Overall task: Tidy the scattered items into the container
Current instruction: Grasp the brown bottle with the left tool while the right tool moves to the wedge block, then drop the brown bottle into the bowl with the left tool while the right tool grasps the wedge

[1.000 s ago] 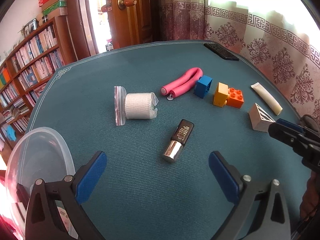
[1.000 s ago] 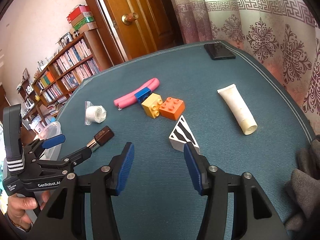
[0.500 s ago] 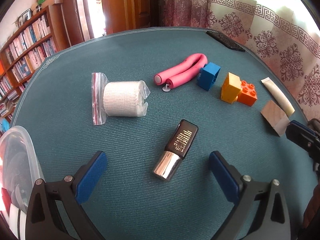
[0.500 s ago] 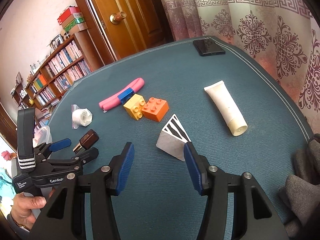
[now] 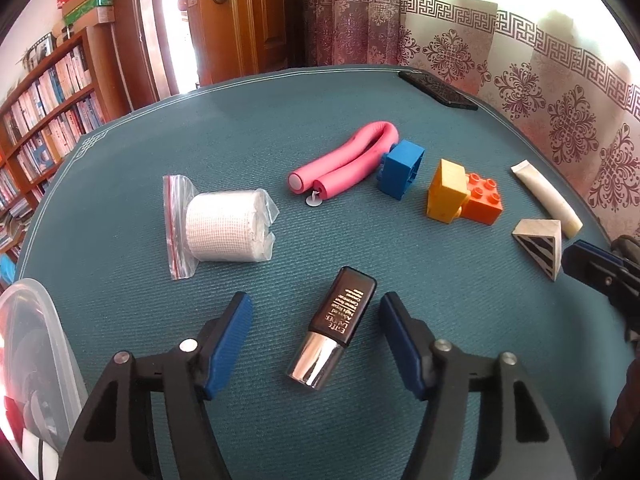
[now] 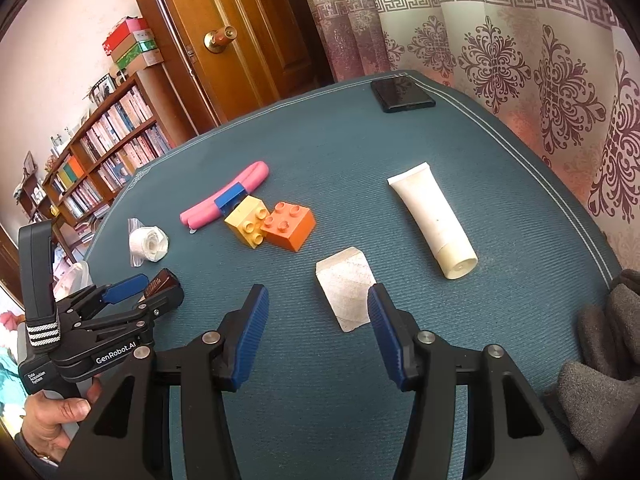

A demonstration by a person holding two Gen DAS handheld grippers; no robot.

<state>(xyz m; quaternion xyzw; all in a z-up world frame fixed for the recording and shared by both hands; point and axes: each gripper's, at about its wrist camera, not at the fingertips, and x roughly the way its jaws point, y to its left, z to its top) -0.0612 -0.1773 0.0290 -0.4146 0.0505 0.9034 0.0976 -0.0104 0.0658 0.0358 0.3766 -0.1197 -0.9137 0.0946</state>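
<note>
My left claw (image 5: pixel 314 328) hangs low over the teal tabletop (image 5: pixel 200 152), its blue pads spread wide on either side of the brown cosmetic bottle (image 5: pixel 334 332) — neither pad touching it. The bottle lies flat, silver cap toward me. My right claw (image 6: pixel 318 320) is also wide open and holds nothing; the striped triangular block (image 6: pixel 346 294) lies just ahead, nearer the right pad. The clear plastic container (image 5: pixel 36 360) sits at my far left, at the tabletop's edge.
</note>
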